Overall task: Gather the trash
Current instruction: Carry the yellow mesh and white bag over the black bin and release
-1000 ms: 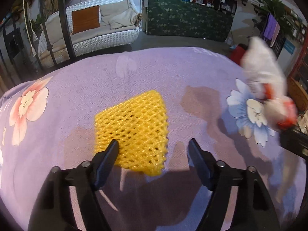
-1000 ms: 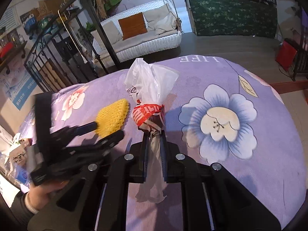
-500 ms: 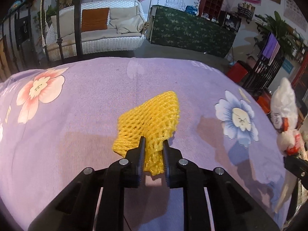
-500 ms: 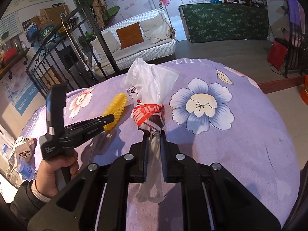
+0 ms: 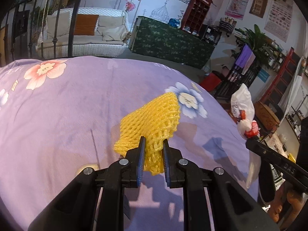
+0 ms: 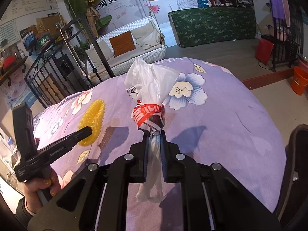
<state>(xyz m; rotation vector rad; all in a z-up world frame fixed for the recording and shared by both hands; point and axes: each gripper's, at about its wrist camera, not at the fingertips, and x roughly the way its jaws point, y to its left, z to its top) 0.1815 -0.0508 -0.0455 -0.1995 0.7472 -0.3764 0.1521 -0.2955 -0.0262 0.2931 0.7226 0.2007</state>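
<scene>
My left gripper (image 5: 153, 143) is shut on a yellow foam net sleeve (image 5: 152, 118), pinching its near corner and holding it lifted above the purple flowered cloth (image 5: 63, 115). From the right wrist view the same yellow net (image 6: 92, 122) hangs at the tip of the left gripper (image 6: 86, 131), which a hand (image 6: 41, 185) grips. My right gripper (image 6: 154, 134) is shut on the twisted neck of a white and red plastic bag (image 6: 149, 96), held upright over the cloth (image 6: 221, 127). That bag (image 5: 243, 111) also shows at the right of the left wrist view.
The cloth covers a rounded surface whose edge (image 6: 269, 104) drops to the floor on the right. An orange bucket (image 6: 299, 79) and red box (image 6: 263, 49) stand on the floor. A white wicker sofa (image 5: 84, 38) and green-covered counter (image 5: 171, 40) lie beyond.
My left gripper closed on the yellow net, lifted it off the cloth and carried it to the right. The right gripper with its bag also shifted across the cloth.
</scene>
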